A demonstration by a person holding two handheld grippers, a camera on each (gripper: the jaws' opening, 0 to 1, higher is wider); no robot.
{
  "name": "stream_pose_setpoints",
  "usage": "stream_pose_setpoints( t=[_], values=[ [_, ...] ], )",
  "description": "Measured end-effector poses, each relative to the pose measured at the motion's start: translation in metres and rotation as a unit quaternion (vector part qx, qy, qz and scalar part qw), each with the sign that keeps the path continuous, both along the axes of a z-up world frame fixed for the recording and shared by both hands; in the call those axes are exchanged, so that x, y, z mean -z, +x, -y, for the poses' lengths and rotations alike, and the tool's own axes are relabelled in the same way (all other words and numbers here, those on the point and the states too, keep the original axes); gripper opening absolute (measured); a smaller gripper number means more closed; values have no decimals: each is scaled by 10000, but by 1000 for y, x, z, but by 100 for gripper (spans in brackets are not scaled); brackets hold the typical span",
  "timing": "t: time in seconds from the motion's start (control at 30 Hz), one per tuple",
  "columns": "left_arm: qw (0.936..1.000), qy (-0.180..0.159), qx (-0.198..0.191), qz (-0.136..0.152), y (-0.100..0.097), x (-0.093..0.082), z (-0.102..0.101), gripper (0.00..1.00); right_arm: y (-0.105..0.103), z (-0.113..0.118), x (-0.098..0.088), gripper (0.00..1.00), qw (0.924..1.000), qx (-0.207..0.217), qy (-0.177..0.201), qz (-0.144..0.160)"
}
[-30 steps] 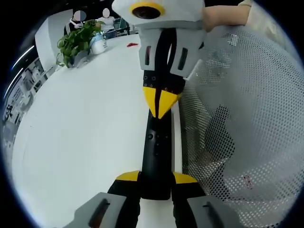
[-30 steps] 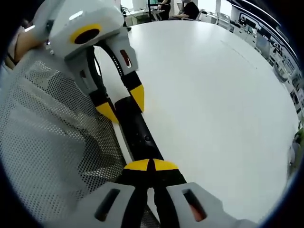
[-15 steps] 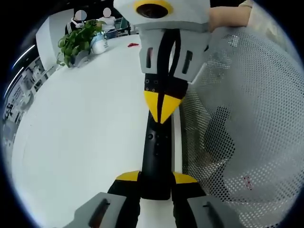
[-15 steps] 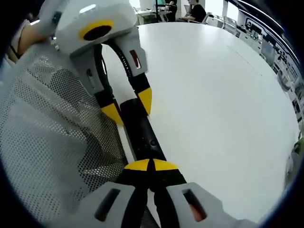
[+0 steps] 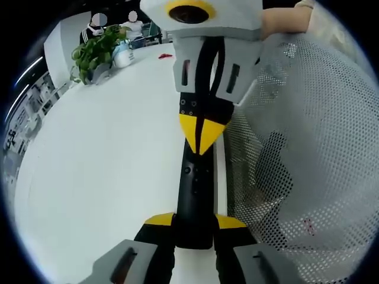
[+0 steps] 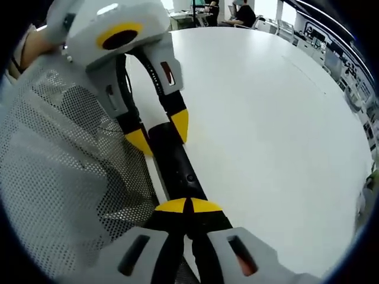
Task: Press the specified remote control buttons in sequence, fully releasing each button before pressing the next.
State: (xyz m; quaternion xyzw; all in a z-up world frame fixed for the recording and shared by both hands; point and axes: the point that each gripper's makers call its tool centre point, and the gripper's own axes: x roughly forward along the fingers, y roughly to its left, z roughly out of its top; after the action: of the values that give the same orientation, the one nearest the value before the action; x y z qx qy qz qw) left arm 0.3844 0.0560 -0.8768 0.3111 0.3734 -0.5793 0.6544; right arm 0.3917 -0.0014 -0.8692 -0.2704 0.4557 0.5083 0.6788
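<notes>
A long black remote (image 5: 194,183) runs away from the left gripper view's bottom, along the white table's edge beside the person. My left gripper (image 5: 195,221) is shut on its near end, one yellow-tipped jaw on each side. My right gripper (image 5: 201,135) comes in from the top, shut, its joined yellow tips down on the remote's far half. In the right gripper view, my right gripper (image 6: 188,205) has its tips together on the remote (image 6: 177,163), just short of small buttons. My left gripper (image 6: 160,133) clasps the other end there.
The white table (image 5: 106,154) spreads wide to the left. A potted plant (image 5: 95,52), a pale bottle (image 5: 123,56) and a small red thing (image 5: 164,56) stand at its far side. The person's white mesh garment (image 5: 296,148) lies close on the right.
My right gripper has slid slightly along the remote toward the left gripper over the last second. Both grippers keep the same state.
</notes>
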Motion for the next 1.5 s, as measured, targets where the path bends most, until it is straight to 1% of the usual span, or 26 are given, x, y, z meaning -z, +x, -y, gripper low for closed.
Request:
stream_pose_setpoints(
  t=[0.03, 0.07, 0.2, 0.33, 0.43, 0.57, 0.8, 0.83, 0.9, 1.03, 1.1, 1.2, 1.23, 1.33, 1.4, 1.5],
  values=[
    [10000, 3, -4, 7, 0, 0, 0, 24, 0, 0, 0, 0, 9998, 152, -67, -110],
    [10000, 8, 1, 14, 0, 0, 0, 24, 0, 0, 1, 0, 9995, 215, -134, -164],
    [10000, -4, 0, 13, 0, 0, 0, 24, 1, -1, 2, 0, 9980, 256, -504, -291],
    [10000, -17, -1, 15, 0, 0, 0, 24, 1, -1, 2, 0, 9972, 311, -578, -369],
    [10000, -23, -6, 15, -1, 0, 0, 24, 0, 1, 1, 0, 9974, 392, -472, -381],
    [10000, -29, -5, 6, -1, 0, 0, 24, 1, 2, 1, 0, 9968, 625, -268, -410],
    [10000, -21, -1, 0, -1, 0, 0, 24, 0, 0, 1, 0, 9971, 645, -297, -280],
    [10000, -15, -1, 3, -1, 0, 0, 24, 0, 1, 1, 0, 9971, 655, -280, -265],
    [10000, -11, -3, 5, -1, 0, 0, 24, 1, 2, 0, 0, 9969, 739, -133, -236],
    [10000, -13, -8, 5, -1, 0, 0, 24, 2, 2, 0, 0, 9964, 784, 56, -306],
    [10000, -17, -11, 4, 0, 0, 0, 24, 2, 2, 0, 0, 9949, 896, 141, -430],
    [10000, -13, -12, 7, 0, 0, 0, 24, 3, 2, 0, 0, 9938, 961, 181, -534],
    [10000, -11, -8, 7, 0, 0, 0, 24, 2, 1, -1, 0, 9940, 942, 174, -531],
    [10000, -25, -12, -3, 0, 0, 0, 24, 0, -5, -2, 0, 9970, 658, 165, -359],
    [10000, -29, -18, -9, 0, 0, 0, 24, 0, -5, -2, 0, 9982, 528, 74, -262],
    [10000, -22, -15, -3, 0, 0, 0, 24, 1, -5, -2, 0, 9984, 503, 87, -245]
  ],
)
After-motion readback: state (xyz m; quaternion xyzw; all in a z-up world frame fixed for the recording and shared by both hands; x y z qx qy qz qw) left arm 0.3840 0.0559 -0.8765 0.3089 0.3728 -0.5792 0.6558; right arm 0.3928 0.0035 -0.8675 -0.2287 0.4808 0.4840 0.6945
